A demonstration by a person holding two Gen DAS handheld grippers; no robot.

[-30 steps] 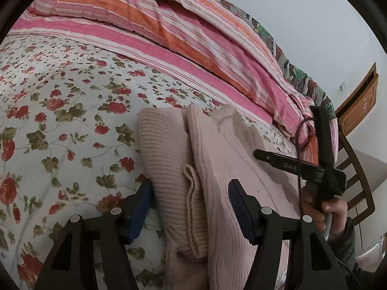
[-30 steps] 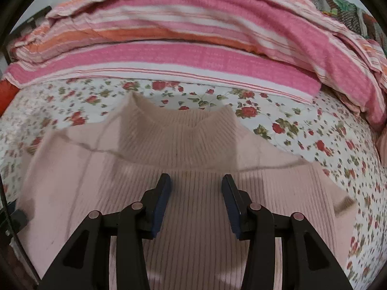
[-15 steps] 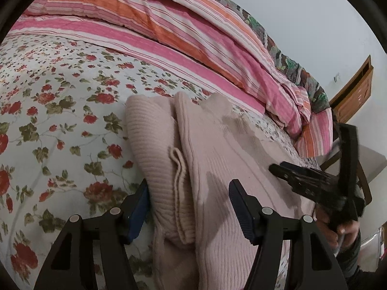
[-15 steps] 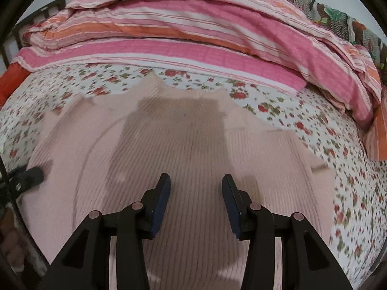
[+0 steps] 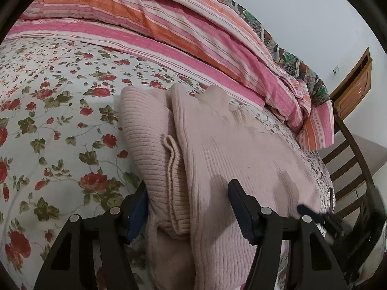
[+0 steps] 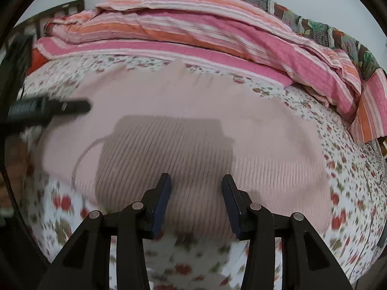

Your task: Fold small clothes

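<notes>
A pale pink ribbed sweater lies flat on the floral bedsheet, its sleeve folded in along the left edge. My left gripper straddles that folded sleeve near the hem. One pad sits at the sweater's outer edge and the other hovers over the body, so the jaws are open. In the right wrist view, blurred by motion, the sweater fills the middle. My right gripper hangs open above its near hem with nothing between the fingers. It shows as a dark blur in the left wrist view.
A pink and orange striped quilt is bunched along the far side of the bed. A dark wooden chair stands at the bed's right edge, with a wooden cabinet behind it. A dark bed frame shows at the far left.
The right gripper has drawn back across the sweater from near the collar to the near hem, still open. The left gripper has stayed in place around the folded sleeve.
</notes>
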